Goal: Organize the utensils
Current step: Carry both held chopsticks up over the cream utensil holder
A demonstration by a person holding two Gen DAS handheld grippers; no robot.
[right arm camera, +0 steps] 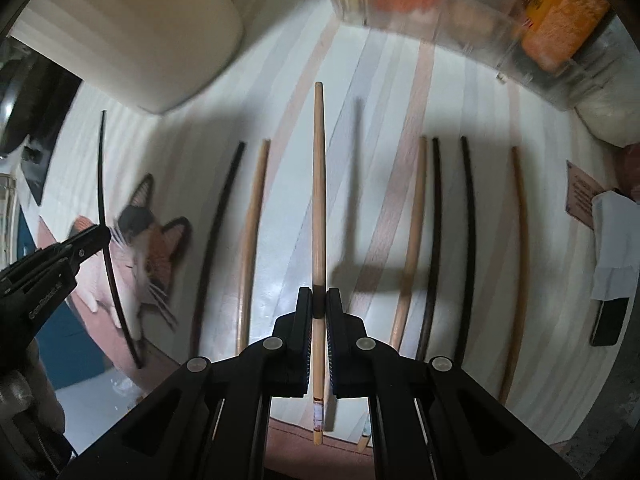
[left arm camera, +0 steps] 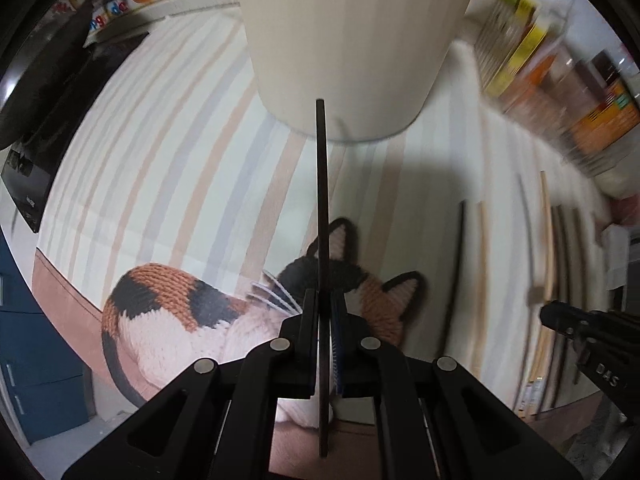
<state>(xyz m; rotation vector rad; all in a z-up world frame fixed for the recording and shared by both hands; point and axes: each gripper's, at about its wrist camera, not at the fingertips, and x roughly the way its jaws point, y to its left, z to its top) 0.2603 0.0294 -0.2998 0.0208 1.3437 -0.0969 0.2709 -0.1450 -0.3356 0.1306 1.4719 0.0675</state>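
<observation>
A striped mat [left arm camera: 160, 160] carried a knitted-look cat picture [left arm camera: 180, 312]. Blurred food packets [left arm camera: 568, 92] stood along its far edge, a phone [right arm camera: 610, 320] lay right.

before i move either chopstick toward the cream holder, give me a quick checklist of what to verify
1. Left gripper shut on the dark chopstick: ok.
2. Right gripper shut on the light wooden chopstick: ok.
3. Held sticks sit straight between the pads, not skewed: ok.
4. Tall cream ribbed holder standing upright ahead: ok.
5. Holder's opening free: cannot tell, its top is out of view.
6. Six loose chopsticks on the striped cat-print mat lie apart from both grippers: ok.
</observation>
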